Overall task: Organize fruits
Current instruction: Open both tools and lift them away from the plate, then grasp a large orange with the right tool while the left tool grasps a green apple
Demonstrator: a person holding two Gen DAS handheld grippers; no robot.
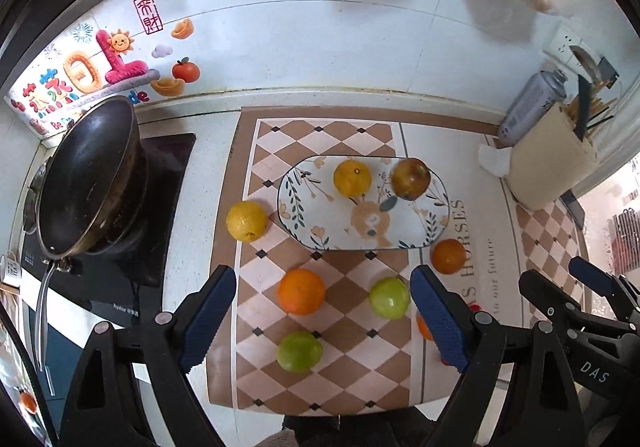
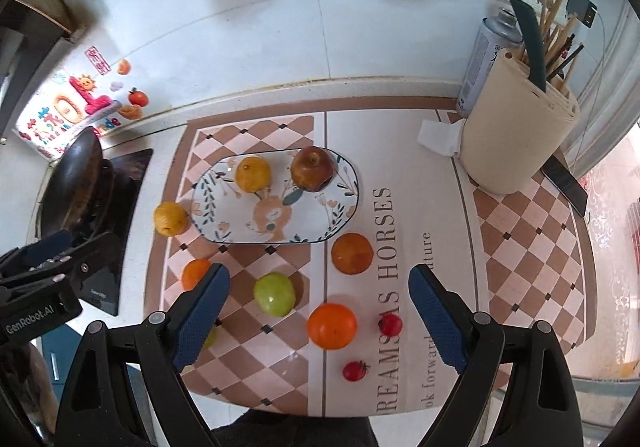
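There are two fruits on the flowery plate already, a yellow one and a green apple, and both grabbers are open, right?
Almost. The plate does hold two fruits, and both grippers are open, but the fruit beside the yellow one is a reddish-brown apple, not a green one. The right wrist view shows it clearly. The green apples lie on the mat.

A lime-green fruit (image 2: pixel 211 338) and an orange (image 1: pixel 424 327) sit mostly hidden behind tongs pads

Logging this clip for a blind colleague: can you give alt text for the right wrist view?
The open right gripper hovers over a checkered mat scattered with oranges, green apples and small red fruits. Beyond them, a patterned plate holds a yellow citrus and a red apple.
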